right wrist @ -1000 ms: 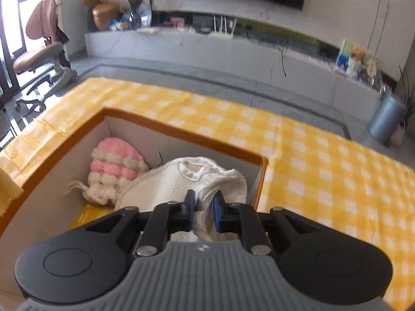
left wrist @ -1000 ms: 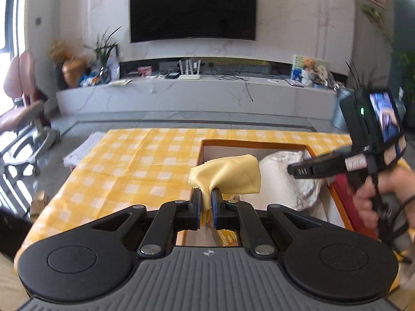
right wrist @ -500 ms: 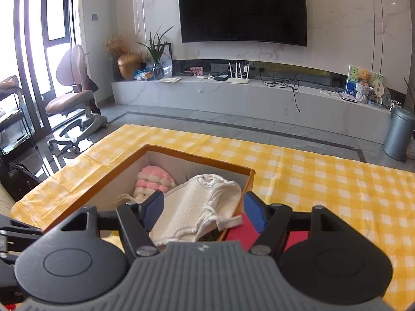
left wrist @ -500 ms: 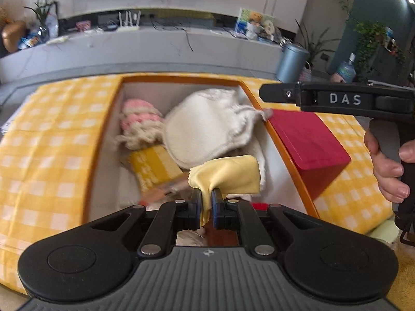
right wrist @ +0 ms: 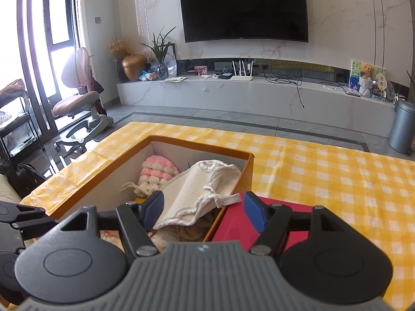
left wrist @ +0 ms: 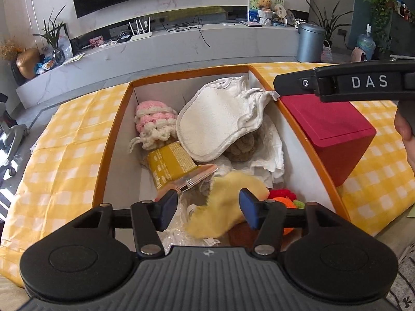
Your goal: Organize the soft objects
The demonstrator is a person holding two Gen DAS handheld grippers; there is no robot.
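My left gripper (left wrist: 208, 207) hovers over the near end of the orange-rimmed box (left wrist: 114, 140), its jaws opening. A yellow cloth (left wrist: 228, 202) hangs loose between them and slumps into the box, with the pads off it. Deeper in the box lie a white terry cloth (left wrist: 215, 119) and a pink-and-white knitted piece (left wrist: 155, 121). My right gripper (right wrist: 205, 210) stands open above the box's right wall, nothing between its fingers (left wrist: 293, 85). The white terry cloth (right wrist: 202, 189) lies below it, one strap draped over the rim.
A red box (left wrist: 329, 129) stands against the orange box's right side on the yellow checked tablecloth (left wrist: 64, 155). Also in the box are a yellow packet (left wrist: 171, 165), a brown knitted lump (left wrist: 243, 145) and a red-orange knitted item (left wrist: 285, 199). A hand (left wrist: 407, 134) is at the right edge.
My left gripper tipped down over the box and opened, letting the yellow cloth go. My right gripper let go of the white cloth, opened and pulled back toward the red box.
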